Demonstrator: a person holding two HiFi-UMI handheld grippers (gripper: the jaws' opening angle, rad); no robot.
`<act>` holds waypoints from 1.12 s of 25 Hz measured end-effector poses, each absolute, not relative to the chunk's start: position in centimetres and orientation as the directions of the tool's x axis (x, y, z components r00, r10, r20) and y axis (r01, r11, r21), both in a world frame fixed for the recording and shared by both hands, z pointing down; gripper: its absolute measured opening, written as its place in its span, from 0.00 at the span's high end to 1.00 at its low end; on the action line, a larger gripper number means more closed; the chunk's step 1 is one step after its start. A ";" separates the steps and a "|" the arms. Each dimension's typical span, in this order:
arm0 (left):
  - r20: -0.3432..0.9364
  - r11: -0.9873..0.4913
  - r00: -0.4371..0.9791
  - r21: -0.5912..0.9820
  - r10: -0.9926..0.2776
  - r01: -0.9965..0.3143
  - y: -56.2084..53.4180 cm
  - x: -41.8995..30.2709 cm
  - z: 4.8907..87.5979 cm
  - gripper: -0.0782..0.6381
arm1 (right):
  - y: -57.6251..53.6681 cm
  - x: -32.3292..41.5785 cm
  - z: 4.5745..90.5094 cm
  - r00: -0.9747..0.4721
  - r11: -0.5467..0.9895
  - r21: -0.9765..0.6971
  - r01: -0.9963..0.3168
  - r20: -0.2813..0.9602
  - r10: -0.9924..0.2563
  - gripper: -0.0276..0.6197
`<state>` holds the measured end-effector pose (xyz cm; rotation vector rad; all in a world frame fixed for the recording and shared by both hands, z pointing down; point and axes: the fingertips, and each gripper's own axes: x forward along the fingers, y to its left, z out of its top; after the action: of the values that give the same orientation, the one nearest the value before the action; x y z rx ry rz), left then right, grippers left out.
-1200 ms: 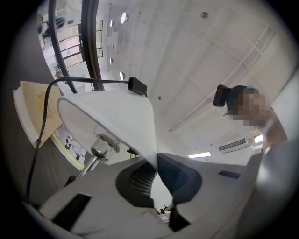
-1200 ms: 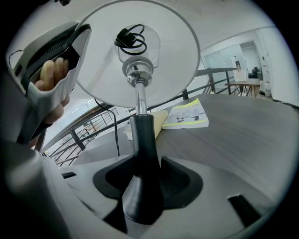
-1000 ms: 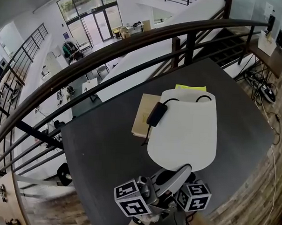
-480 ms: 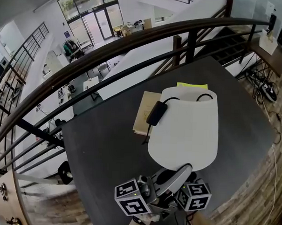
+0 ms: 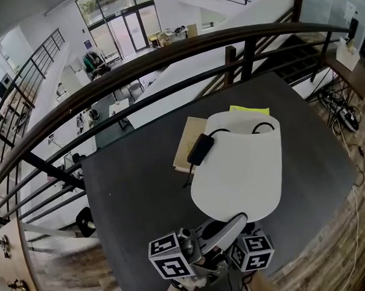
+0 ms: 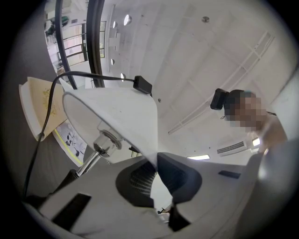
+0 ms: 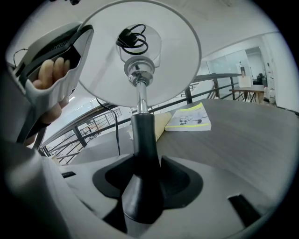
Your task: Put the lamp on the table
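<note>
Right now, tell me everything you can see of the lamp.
The lamp has a wide white shade that looks smooth and matte, a shiny metal neck and a black stem that widens downward. It is held tilted over the dark table, with the shade pointing away from the person. A black cord with a boxy block lies across the shade. The left gripper is shut on the shade's edge and the right gripper on the stem. The foot is hidden.
</note>
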<state>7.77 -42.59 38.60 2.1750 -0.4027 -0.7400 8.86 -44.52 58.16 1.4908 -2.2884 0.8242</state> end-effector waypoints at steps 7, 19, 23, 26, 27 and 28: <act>-0.369 -0.645 0.781 0.762 -0.504 -0.057 -42.2 8.0 38.5 0.85 | -43.9 9.7 57.6 -0.446 0.304 -0.339 -0.890 0.513 -0.734 0.64; -0.340 -0.646 0.790 0.758 -0.510 -0.090 -40.3 8.3 39.3 0.84 | -39.5 11.7 58.9 -0.410 0.231 -0.369 -0.900 0.538 -0.737 0.64; -0.338 -0.639 0.783 0.763 -0.522 -0.097 -39.4 8.3 39.5 0.84 | -38.4 12.7 58.7 -0.397 0.214 -0.369 -0.904 0.540 -0.743 0.64; -0.334 -0.637 0.783 0.764 -0.526 -0.102 -38.8 8.3 39.6 0.84 | -37.6 13.0 58.8 -0.393 0.212 -0.365 -0.907 0.546 -0.740 0.64; -0.332 -0.637 0.783 0.764 -0.525 -0.103 -38.5 8.4 39.7 0.84 | -37.4 13.0 58.8 -0.392 0.211 -0.364 -0.907 0.548 -0.739 0.64; -0.330 -0.637 0.784 0.764 -0.525 -0.105 -38.3 8.4 39.7 0.84 | -37.2 13.0 58.9 -0.391 0.210 -0.363 -0.908 0.550 -0.738 0.64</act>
<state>8.39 -38.29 39.74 2.1975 -0.4652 -0.6952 13.01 -37.19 58.85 1.5589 -2.2295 0.9514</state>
